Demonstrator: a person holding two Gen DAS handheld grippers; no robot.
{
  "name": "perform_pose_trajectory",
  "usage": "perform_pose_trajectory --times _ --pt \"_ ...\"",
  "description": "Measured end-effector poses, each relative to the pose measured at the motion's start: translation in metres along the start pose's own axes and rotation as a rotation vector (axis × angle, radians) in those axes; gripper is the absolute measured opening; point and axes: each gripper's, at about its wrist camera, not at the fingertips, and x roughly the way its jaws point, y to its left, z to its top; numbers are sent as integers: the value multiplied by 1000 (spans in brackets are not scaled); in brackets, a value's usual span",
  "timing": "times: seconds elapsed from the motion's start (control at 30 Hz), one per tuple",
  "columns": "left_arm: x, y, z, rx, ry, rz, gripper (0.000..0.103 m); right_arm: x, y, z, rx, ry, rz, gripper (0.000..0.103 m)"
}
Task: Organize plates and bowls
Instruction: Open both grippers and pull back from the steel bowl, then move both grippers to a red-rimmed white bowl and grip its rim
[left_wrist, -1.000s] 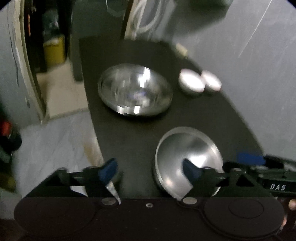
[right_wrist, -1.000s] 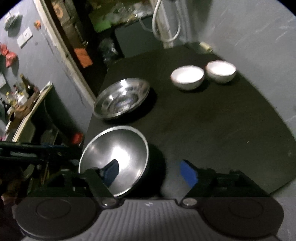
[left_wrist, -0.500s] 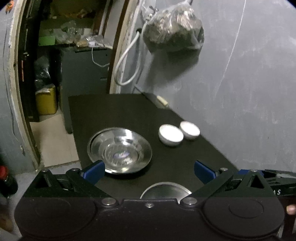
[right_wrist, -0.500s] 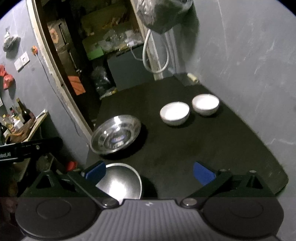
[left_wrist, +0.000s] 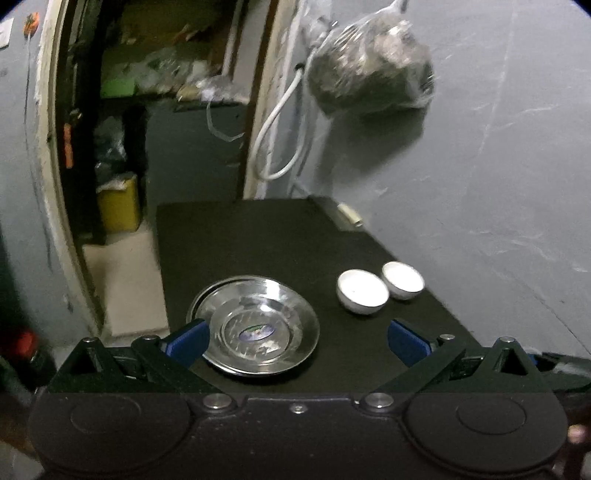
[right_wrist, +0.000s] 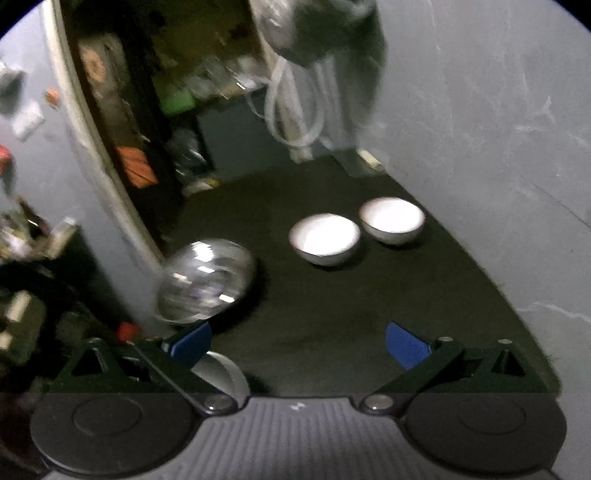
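A wide steel plate (left_wrist: 255, 328) with a small sticker in its middle lies on the black table (left_wrist: 258, 243). Two white bowls stand side by side to its right, the nearer bowl (left_wrist: 362, 291) and the farther bowl (left_wrist: 402, 280). My left gripper (left_wrist: 297, 341) hangs open above the table's near end with nothing between its blue pads. In the right wrist view the steel plate (right_wrist: 207, 282) is blurred at the left, and both white bowls (right_wrist: 324, 239) (right_wrist: 391, 220) sit beyond. My right gripper (right_wrist: 297, 343) is open and empty. A second steel plate (right_wrist: 225, 374) peeks out behind its left finger.
A grey wall (left_wrist: 480, 166) runs along the table's right side. A filled plastic bag (left_wrist: 369, 70) and a white hose (left_wrist: 277, 147) hang on it past the far end. A doorway (left_wrist: 110, 147) with a yellow bin (left_wrist: 118, 203) opens at the left.
Both grippers have opened wider and lifted back from the near steel plate, which now lies free on the table. The views have tipped up toward the wall and doorway.
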Motion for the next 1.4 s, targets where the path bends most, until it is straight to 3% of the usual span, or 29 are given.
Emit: perform_pose_trajectory --times 0.07,0.2,0.43,0.63,0.87,0.97,1.1,1.33,1.4 --pt "11 -5 7 -14 32 45 102 17 -12 3 1 22 -61 103" --pt "33 -12 24 -45 39 135 102 45 -43 11 52 42 -97 103" --pt "84 -30 60 -44 7 182 102 81 -65 25 16 44 -87 103" --pt "141 -53 79 0 47 185 102 102 -75 40 4 36 -39 103" --pt "200 -75 79 65 139 136 102 121 -92 58 134 25 82 102" --pt "214 -79 76 34 157 85 102 129 -97 63 180 19 123 96" --pt "239 -79 68 19 196 91 98 149 -97 72 182 40 139 87" --pt "272 -55 57 -96 265 59 76 179 -96 80 189 72 159 72" --pt "279 -53 54 -107 277 43 69 184 -96 81 196 78 171 61"
